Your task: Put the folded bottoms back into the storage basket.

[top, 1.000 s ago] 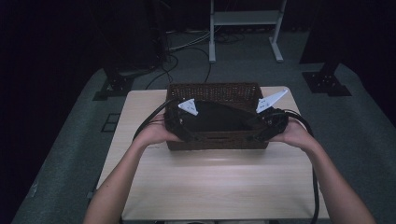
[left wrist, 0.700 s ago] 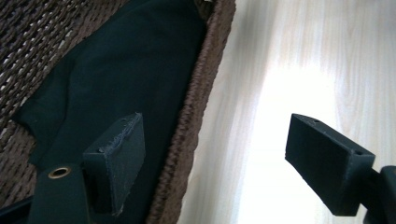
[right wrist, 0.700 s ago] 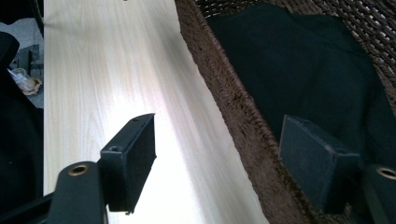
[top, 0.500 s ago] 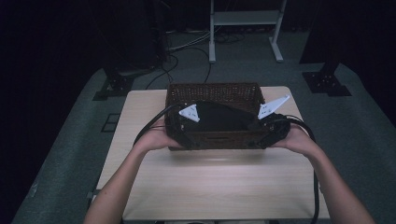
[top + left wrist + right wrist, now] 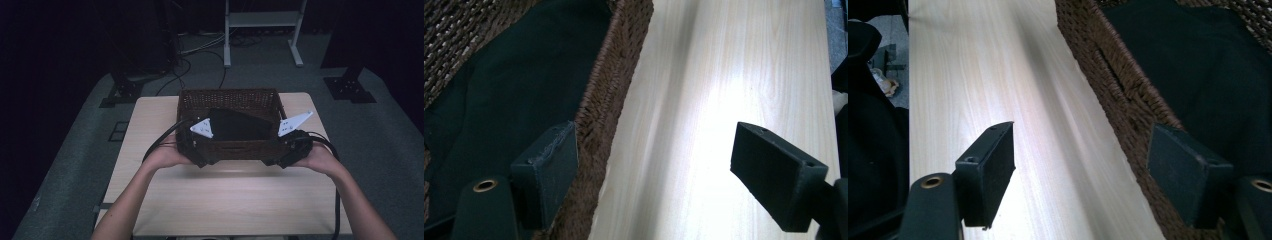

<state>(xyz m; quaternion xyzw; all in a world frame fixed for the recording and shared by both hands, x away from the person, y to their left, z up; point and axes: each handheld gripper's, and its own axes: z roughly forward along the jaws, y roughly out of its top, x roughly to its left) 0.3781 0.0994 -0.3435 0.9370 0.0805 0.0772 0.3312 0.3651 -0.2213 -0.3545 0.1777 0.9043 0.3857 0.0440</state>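
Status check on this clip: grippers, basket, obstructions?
Left gripper and right gripper open, each straddling the near wall of the basket. Black cloth inside. No obstructions.

No legible txt, labels, brand marks or nos. anywhere: wicker basket (image 5: pixel 227 102), dark cloth (image 5: pixel 235 125) inside it, tabletop (image 5: pixel 225 195), gripper jaws all unmarked.

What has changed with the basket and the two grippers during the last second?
Little has changed. The basket has shifted slightly on the table. The left gripper and right gripper stay at its near corners, jaws open astride the near wall. The black cloth stays inside.
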